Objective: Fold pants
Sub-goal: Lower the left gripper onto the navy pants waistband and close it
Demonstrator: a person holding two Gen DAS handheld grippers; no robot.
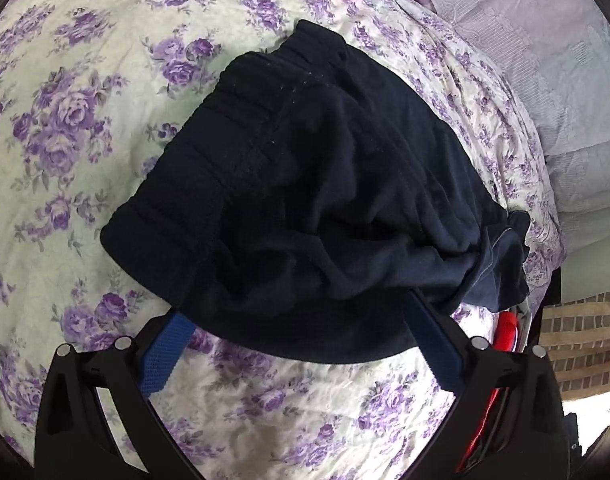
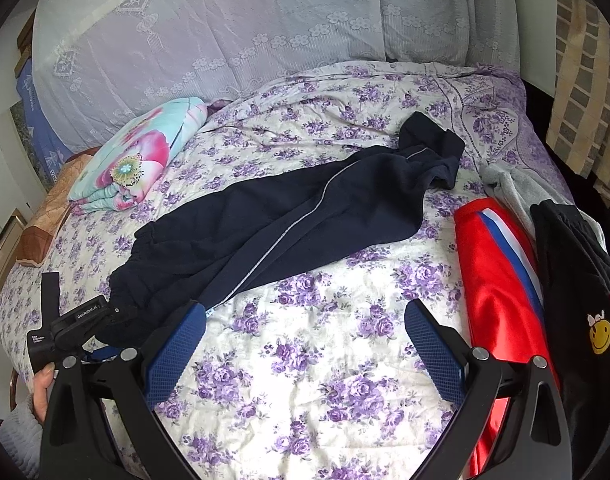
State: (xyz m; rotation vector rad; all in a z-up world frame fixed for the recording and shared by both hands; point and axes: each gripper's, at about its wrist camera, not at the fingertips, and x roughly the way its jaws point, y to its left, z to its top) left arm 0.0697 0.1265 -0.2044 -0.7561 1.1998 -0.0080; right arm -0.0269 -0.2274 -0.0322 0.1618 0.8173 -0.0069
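navy pants laid long on the floral bed, both grippers spread apart

left wrist view: the dark navy fleece pants (image 1: 325,200) fill the middle, ribbed elastic waistband nearest the lens, on the cream bedspread with purple roses (image 1: 65,120). the left gripper (image 1: 297,344) has its blue-padded fingers (image 1: 165,352) wide apart, and the waistband hem drapes over their tips; nothing is pinched. to do this step well, i judge the fingers should take both layers of the waistband at one corner, so the fabric lifts flat rather than bunching.

right wrist view: here alone the whole garment shows, the pants (image 2: 285,224) lying long with a pale side stripe, cuffs at the far end from the waistband. the right gripper (image 2: 305,344) is parted over bare bedspread, beside the pants and not touching them. only this view shows the red satin garment with a blue-white stripe (image 2: 497,280) and the black cloth with a yellow smiley (image 2: 577,280) beyond the pants, and a flowered turquoise bundle (image 2: 145,152).
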